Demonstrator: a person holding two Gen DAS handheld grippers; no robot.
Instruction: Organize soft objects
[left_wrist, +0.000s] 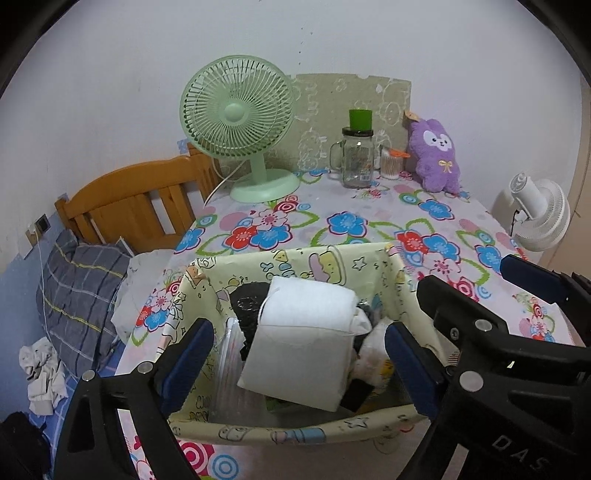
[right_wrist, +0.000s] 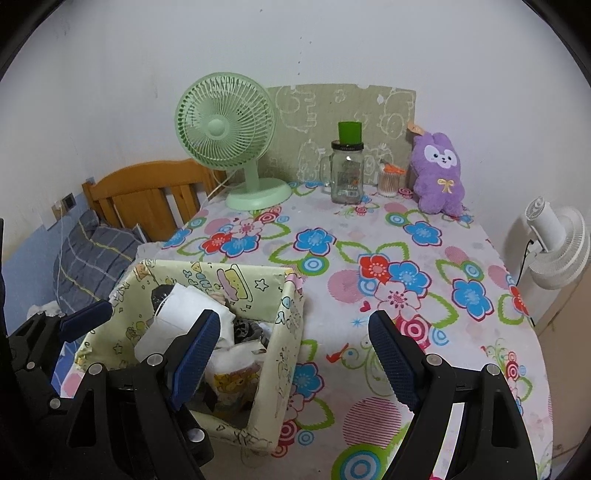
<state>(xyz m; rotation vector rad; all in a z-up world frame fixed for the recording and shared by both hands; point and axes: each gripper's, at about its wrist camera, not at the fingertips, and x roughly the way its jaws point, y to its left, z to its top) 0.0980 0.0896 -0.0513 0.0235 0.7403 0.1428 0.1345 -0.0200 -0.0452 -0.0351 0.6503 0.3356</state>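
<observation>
jaws of both the left gripper (left_wrist: 299, 350) and right gripper (right_wrist: 295, 354) are standing released, gripping nothing. white folded cloth (left_wrist: 303, 343) is lying on top inside the fabric storage box (left_wrist: 295, 430), hiding dark items beneath. purple plush toy (right_wrist: 439, 177) is sitting by the wall.

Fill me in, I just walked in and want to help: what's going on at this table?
A person is tidying soft things with a handheld claw in each hand. The left claw hangs open over the cartoon-print fabric bin, with a folded white cloth lying on top of the pile inside. The right claw is open and empty above the floral tablecloth. A purple plush bunny sits at the far edge, outside the bin.
</observation>
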